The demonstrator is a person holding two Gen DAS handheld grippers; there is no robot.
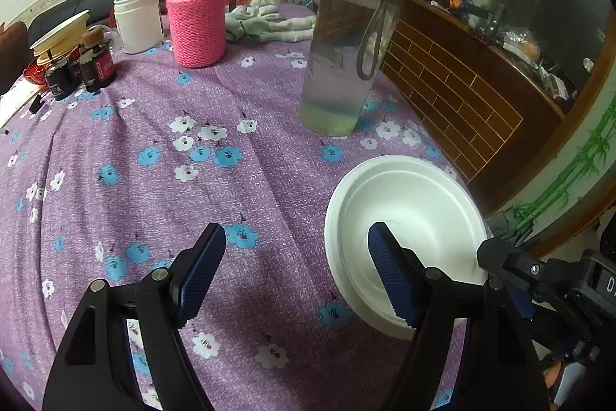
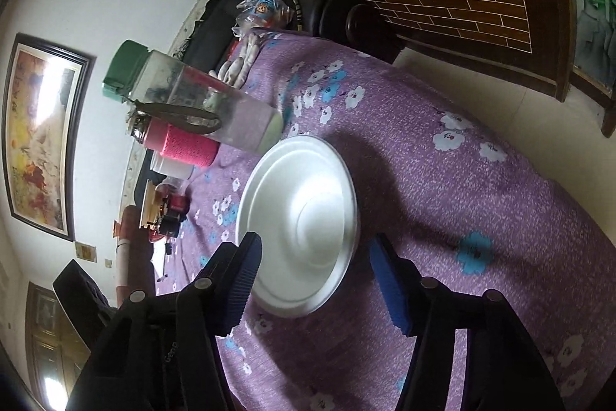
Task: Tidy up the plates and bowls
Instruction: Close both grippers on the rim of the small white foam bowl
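Observation:
A white foam bowl (image 1: 415, 210) sits upright on the purple flowered tablecloth (image 1: 154, 180), near the table's right edge. My left gripper (image 1: 296, 232) is open and holds nothing; its right finger (image 1: 389, 264) hangs over the bowl's left rim. In the left wrist view a black finger of the right gripper (image 1: 500, 259) reaches the bowl's right rim. In the right wrist view the same bowl (image 2: 308, 203) lies between the fingers of my right gripper (image 2: 315, 239). Its left pad (image 2: 242, 280) overlaps the rim and its right pad (image 2: 389, 284) stands clear, so the jaws are open.
A tall clear bottle with a mint lid (image 1: 346, 37) stands just behind the bowl. Farther back are a pink knit-sleeved flask (image 1: 198, 10), a white jar (image 1: 138, 20), white gloves (image 1: 269, 24), and cream plates (image 1: 61, 33) resting on dark jars (image 1: 96, 68). A wooden cabinet (image 1: 462, 95) lies beyond the table's right edge.

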